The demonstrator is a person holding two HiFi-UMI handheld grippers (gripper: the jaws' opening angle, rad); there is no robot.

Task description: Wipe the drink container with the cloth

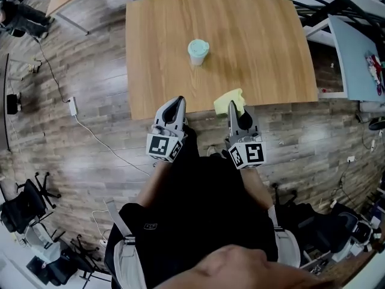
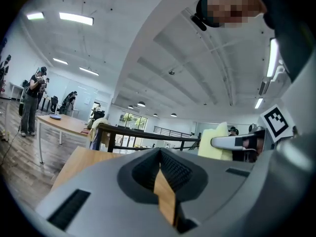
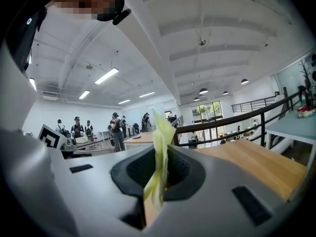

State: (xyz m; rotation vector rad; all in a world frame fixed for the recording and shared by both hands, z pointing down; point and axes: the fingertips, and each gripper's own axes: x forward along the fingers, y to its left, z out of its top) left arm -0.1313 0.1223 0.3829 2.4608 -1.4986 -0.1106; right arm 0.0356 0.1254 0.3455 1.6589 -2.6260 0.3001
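Note:
A pale mint drink cup with a lid (image 1: 198,51) stands near the middle of the wooden table (image 1: 252,47). Both grippers hang at the table's near edge, tilted upward. My right gripper (image 1: 235,109) is shut on a yellow cloth (image 1: 230,102), which sticks up between its jaws in the right gripper view as a thin folded yellow cloth (image 3: 160,147). My left gripper (image 1: 176,104) is shut with nothing in it; its jaws meet in the left gripper view (image 2: 160,174). The cup is well beyond both grippers.
A blue-grey table (image 1: 358,59) with small items stands at the right. Cables (image 1: 90,131) and office chairs (image 1: 30,203) lie on the wood floor at left. Railings and distant people show in the gripper views.

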